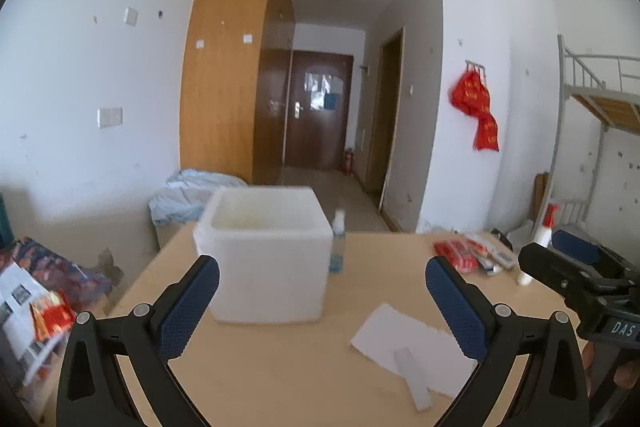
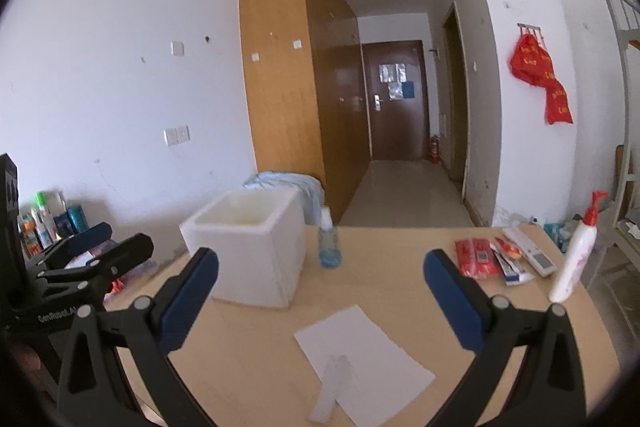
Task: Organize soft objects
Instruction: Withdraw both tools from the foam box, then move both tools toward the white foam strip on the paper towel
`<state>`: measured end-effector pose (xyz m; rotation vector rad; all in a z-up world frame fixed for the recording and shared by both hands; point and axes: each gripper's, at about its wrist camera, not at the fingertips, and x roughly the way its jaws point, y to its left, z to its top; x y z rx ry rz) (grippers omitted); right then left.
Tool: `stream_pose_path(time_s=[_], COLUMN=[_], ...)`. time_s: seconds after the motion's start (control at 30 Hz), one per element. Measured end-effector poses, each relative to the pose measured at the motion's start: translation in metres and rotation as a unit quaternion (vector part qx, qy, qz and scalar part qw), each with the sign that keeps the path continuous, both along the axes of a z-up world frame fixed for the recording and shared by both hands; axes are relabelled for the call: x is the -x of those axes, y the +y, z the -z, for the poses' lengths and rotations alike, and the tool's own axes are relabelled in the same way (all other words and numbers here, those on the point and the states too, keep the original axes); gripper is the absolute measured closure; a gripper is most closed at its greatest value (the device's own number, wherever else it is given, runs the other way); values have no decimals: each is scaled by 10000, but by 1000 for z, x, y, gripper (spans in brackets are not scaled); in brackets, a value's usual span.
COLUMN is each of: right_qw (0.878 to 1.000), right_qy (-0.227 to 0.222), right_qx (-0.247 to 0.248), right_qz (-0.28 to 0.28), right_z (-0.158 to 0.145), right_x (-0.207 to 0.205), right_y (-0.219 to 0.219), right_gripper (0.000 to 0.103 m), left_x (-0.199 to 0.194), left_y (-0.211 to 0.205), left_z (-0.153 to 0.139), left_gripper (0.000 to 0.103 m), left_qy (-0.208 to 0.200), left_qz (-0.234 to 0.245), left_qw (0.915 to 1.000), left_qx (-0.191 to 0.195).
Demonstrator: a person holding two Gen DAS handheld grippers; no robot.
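A white foam box (image 1: 264, 251) stands open-topped on the wooden table (image 1: 280, 367); it also shows in the right wrist view (image 2: 248, 247). Red packets (image 2: 476, 257) and tubes (image 2: 510, 263) lie at the table's far right, also seen in the left wrist view (image 1: 456, 255). My left gripper (image 1: 322, 295) is open and empty, above the table in front of the box. My right gripper (image 2: 320, 291) is open and empty, above a white sheet (image 2: 360, 351). The left gripper shows at the left of the right wrist view (image 2: 92, 247).
A blue-liquid bottle (image 2: 329, 243) stands right of the box. A white pump bottle (image 2: 574, 259) stands at the right edge. A white strip (image 2: 332, 387) lies on the sheet. Bottles (image 2: 44, 223) stand far left. A bunk ladder (image 1: 580, 131) is to the right.
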<state>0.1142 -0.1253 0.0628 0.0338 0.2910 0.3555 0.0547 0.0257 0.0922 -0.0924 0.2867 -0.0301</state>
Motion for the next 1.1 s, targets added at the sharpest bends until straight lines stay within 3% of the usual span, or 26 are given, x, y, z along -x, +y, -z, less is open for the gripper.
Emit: stream_pose_path(time_s=[0.17, 0.5, 0.87, 1.1], right_qw=[9995, 9966, 9924, 9920], right_qy=[261, 676, 1054, 1113], right_qx=[35, 53, 172, 97], right_qz=[183, 474, 608, 585], right_z=[32, 70, 99, 101], right_x=[4, 9, 6, 8], right_y=[-11, -30, -40, -45], right_gripper=[0, 0, 0, 0], left_x=[-3, -9, -17, -21], left_y=[-14, -33, -57, -70], left_z=[35, 86, 119, 125], left_gripper=[0, 0, 0, 0], left_qy=[243, 551, 944, 1021], left_qz=[36, 371, 547, 697], left_qw=[9997, 9977, 9940, 9923], left_qx=[-95, 163, 70, -11])
